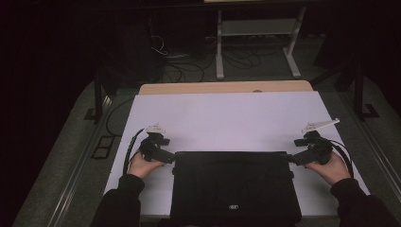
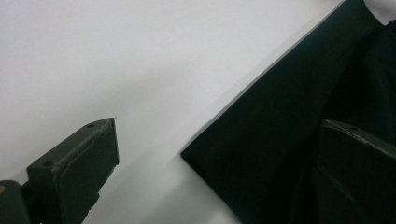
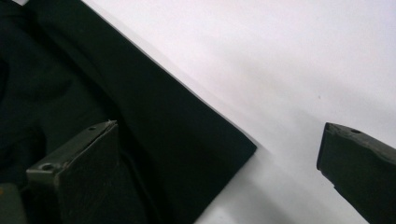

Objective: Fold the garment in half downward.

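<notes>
A flat black cloth lies on the white surface at its near edge, in front of the person. The left gripper sits released at the cloth's far left corner, jaws spread either side of it. The right gripper is likewise released, straddling the far right corner.

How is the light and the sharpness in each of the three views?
High view: dim, surroundings nearly black, only the white table is lit. Left gripper view: bright table, black cloth loses detail, near jaws soft. Right gripper view: the same, with a faint shadow beside the cloth corner.
</notes>
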`<state>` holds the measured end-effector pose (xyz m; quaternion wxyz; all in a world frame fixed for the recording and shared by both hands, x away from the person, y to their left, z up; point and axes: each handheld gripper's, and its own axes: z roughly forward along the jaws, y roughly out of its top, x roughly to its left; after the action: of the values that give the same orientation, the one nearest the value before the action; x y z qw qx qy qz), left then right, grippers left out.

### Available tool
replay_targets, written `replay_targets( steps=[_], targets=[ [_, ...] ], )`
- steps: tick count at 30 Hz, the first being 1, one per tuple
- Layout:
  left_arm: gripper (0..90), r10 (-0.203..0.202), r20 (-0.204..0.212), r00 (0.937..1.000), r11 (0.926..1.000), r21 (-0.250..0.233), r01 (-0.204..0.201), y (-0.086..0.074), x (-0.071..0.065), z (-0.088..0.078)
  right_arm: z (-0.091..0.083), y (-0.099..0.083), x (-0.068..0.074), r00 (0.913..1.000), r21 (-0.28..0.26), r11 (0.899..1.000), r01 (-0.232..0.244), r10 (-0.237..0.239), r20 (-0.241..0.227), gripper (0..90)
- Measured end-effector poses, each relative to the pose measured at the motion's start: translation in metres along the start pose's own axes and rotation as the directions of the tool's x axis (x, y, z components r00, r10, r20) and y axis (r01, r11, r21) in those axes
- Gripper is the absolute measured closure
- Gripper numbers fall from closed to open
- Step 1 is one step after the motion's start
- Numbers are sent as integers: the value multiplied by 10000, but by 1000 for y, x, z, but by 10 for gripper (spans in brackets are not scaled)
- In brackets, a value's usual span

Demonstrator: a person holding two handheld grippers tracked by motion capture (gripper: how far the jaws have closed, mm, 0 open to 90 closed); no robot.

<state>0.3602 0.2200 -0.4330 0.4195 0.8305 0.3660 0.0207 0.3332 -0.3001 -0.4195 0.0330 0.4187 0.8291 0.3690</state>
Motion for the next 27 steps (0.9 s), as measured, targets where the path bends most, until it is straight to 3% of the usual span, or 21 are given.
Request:
replay_targets(
  steps=[3, 8, 17, 27],
  targets=[
    [0, -150, 64, 9999, 9996, -229, 151, -2, 3, 0, 3, -2, -5, 10000, 113, 9999, -86, 85, 35, 0],
    [0, -209, 36, 9998, 9997, -151, 210, -6, 5, 3, 5, -2, -10, 9998, 118, 9998, -186, 185, 48, 0],
    [0, 15, 148, 9999, 9999, -163, -12, -6, 4, 8, 13, -4, -13, 9999, 447, 9989, -119, 116, 60, 5],
    [109, 145, 220, 9997, 9999, -37, -144, -7, 4, 11, 15, -5, -10, 9999, 486, 9987, 153, -155, 20, 141]
  ],
)
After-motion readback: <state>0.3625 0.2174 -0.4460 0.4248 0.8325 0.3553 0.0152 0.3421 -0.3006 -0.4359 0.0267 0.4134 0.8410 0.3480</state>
